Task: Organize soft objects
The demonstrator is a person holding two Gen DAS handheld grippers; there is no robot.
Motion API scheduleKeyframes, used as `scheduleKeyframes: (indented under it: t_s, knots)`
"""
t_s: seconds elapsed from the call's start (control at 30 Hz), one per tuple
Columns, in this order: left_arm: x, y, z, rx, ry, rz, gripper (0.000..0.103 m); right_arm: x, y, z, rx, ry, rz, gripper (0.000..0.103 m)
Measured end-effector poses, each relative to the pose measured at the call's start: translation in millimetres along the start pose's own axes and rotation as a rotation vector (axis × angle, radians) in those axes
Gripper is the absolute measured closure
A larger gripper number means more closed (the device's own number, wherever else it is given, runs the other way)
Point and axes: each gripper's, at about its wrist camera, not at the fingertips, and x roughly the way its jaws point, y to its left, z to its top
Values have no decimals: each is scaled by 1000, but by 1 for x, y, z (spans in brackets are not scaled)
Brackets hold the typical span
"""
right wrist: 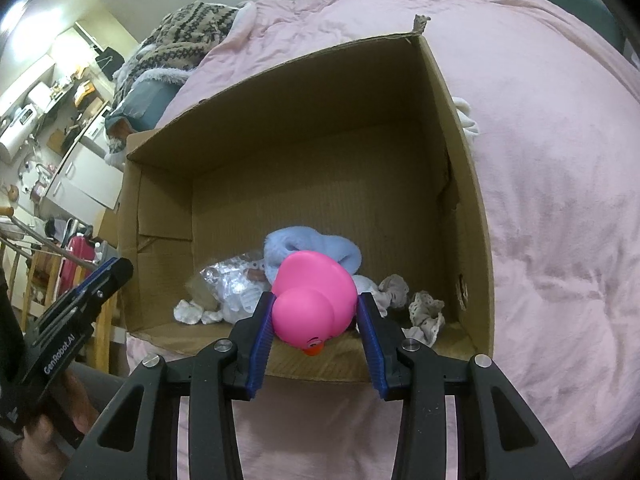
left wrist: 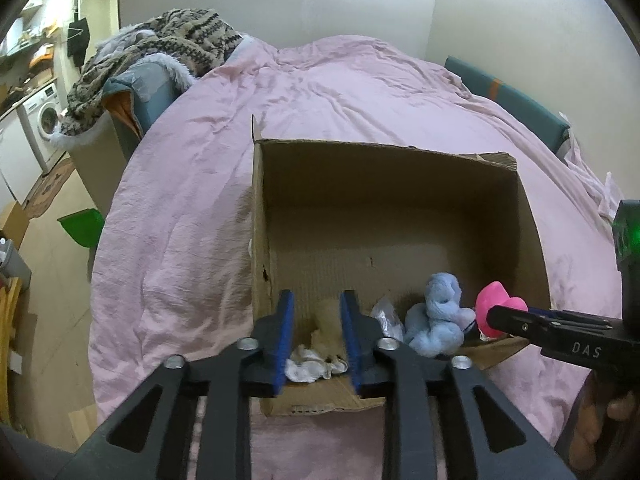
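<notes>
The right gripper (right wrist: pixel 316 320), its blue-padded jaws clamped on a glossy pink rubber duck (right wrist: pixel 314 298) held upside down (orange beak toward the camera), hangs over the near edge of an open brown cardboard box (right wrist: pixel 472 208). The left gripper (left wrist: pixel 316 340) hangs over the same near edge with its jaws apart and nothing held between them, above a crumpled white cloth (left wrist: pixel 310 364) and a beige fuzzy piece (left wrist: pixel 328 316) on the box floor.

Further in along the near wall lie a crinkled clear plastic bag (right wrist: pixel 230 286), a pale blue plush toy (left wrist: pixel 438 318) and, toward the right corner, a small lacy grey-white cloth (right wrist: pixel 426 314). The rest of the box floor is bare cardboard.

The box sits on a bed spread with a wrinkled pink sheet (left wrist: pixel 328 92). At the far left of the bed, a patterned brown knitted blanket (left wrist: pixel 168 48) is heaped on a blue-grey cushion (left wrist: pixel 154 88); beyond stands a white washing machine (left wrist: pixel 44 120).
</notes>
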Motion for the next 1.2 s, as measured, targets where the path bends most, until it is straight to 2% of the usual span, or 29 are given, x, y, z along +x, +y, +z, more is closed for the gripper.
scheduleKeyframes:
  t_s: [0.07,0.2,0.27,0.33,0.4,0.53,0.63,0.7,0.8,0.87,0.93,1.2]
  knots:
    - [-1,-2,-1,5,-5,2,61,0,0,0,-1,-3,6,60]
    - [-7,-5,0,13,-30,1,45,-2,-2,1,2,-10,17,60]
    - [-9,-5,1,12,-34,9,33,-3,-3,1,9,-13,29,58]
    - [-13,-4,2,-4,-59,29,31,-6,-4,3,23,-26,44,52]
    - [-16,-4,3,-7,-70,34,31,-14,-5,4,37,-69,57,34]
    - [-20,-1,5,-7,-73,53,31,-26,1,5,21,-121,69,30]
    - [-28,0,7,-4,-76,44,31,-37,7,5,-9,-163,59,20]
    - [-38,-1,8,9,-101,65,31,-49,13,5,-24,-194,64,0]
    - [-54,3,10,-12,-112,63,29,-65,22,1,-51,-246,68,0]
    - [-64,8,11,-53,-113,65,10,-72,26,-1,-66,-258,54,0]
    - [-74,14,10,-99,-118,60,4,-78,30,-5,-72,-268,38,0]
    - [-105,25,-12,-105,-140,53,1,-103,31,-29,-74,-286,-34,0]
